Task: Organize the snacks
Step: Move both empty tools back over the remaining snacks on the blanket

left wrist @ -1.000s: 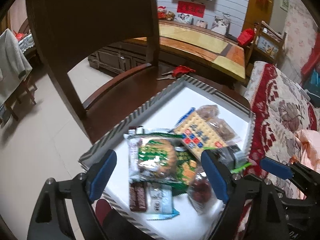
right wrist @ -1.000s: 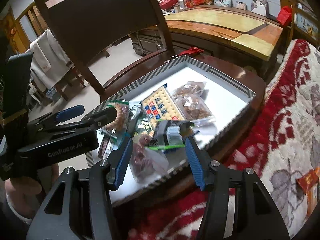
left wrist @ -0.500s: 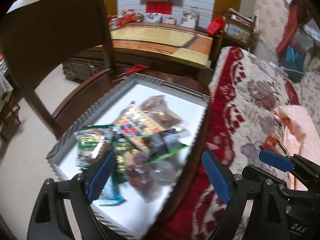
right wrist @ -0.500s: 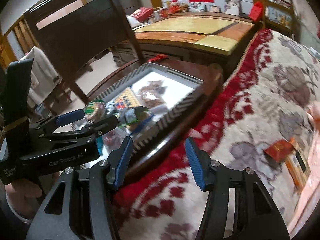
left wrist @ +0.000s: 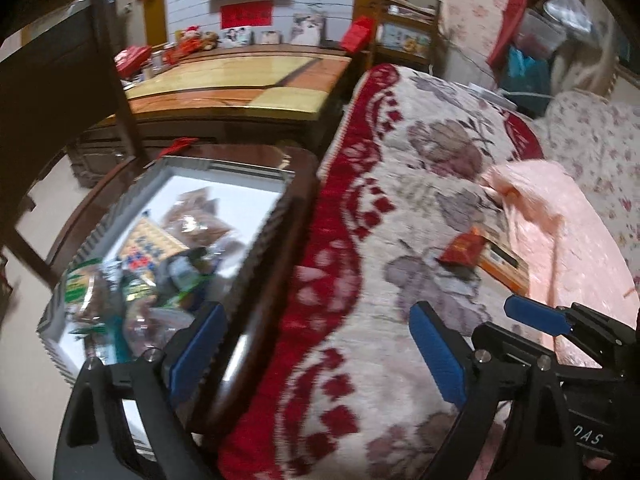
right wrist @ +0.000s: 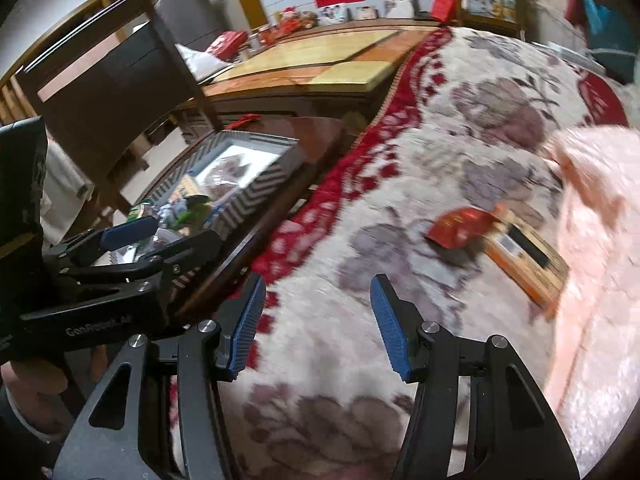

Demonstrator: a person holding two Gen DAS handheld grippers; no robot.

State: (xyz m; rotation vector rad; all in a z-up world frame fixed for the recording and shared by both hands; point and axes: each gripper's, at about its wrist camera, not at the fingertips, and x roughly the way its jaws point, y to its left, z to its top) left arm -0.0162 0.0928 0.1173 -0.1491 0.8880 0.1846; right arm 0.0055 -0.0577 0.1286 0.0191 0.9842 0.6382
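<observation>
A striped tray (left wrist: 224, 168) holds a pile of snacks: a yellow cracker pack (left wrist: 150, 240), brown bags (left wrist: 196, 220) and a green pack (left wrist: 78, 284). It rests on a dark wooden stool. On the floral sofa cover to the right lie a red snack packet (left wrist: 464, 246) and an orange box (left wrist: 504, 264). My left gripper (left wrist: 316, 312) hovers over the sofa edge beside the tray, its jaws opening with nothing between them. My right gripper (right wrist: 318, 284) is open and empty over the cover, with the red packet (right wrist: 460, 226) and orange box (right wrist: 528, 264) ahead to its right.
A dark wooden chair (right wrist: 116, 68) stands behind the tray (right wrist: 256, 188). A long wooden table (left wrist: 248, 88) fills the background. A pink blanket (left wrist: 560, 232) lies right of the orange box. A small red item (left wrist: 180, 146) sits beyond the tray.
Both grippers have swung right, from above the tray to over the sofa cover. The tray now sits at the left, and the red packet and orange box have drawn closer. The left jaws widened slightly.
</observation>
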